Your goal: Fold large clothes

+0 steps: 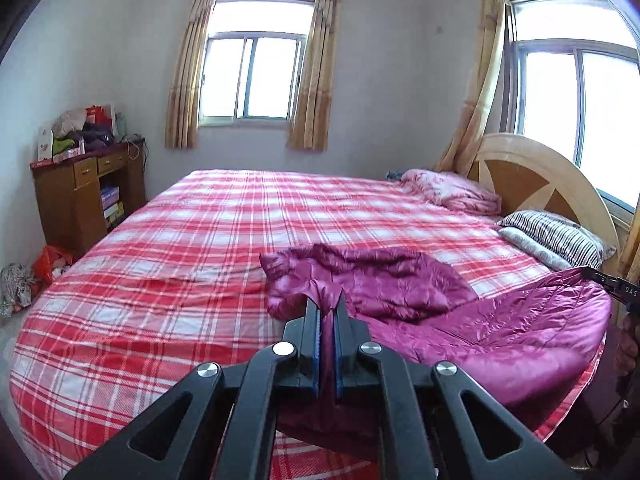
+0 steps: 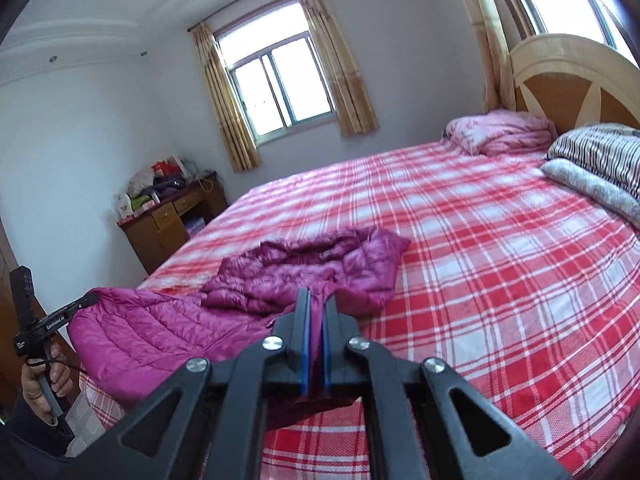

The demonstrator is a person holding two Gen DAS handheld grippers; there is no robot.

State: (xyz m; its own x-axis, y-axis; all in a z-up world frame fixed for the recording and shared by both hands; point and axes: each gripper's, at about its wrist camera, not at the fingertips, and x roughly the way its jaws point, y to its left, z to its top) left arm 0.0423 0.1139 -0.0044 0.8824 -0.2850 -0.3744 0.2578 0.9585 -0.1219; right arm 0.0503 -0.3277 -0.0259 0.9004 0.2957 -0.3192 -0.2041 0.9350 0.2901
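A: On the red checked bed [image 1: 168, 264], where was your purple coat [image 1: 400, 284]?

B: It lay crumpled near your edge, one end lifted.

A: What did your left gripper [image 1: 328, 312] do?

B: It pinched a fold of the coat tight.

A: And your right gripper [image 2: 316, 312]?

B: It pinched the coat's other end. Striped pillows [image 2: 600, 160] sat by the headboard [image 2: 576, 80].

A striped pillow [image 1: 560, 236] and a pink blanket [image 1: 456, 192] lie at the bed's [image 1: 160, 280] headboard edge. A cluttered wooden desk [image 1: 88, 196] stands beyond the foot corner.
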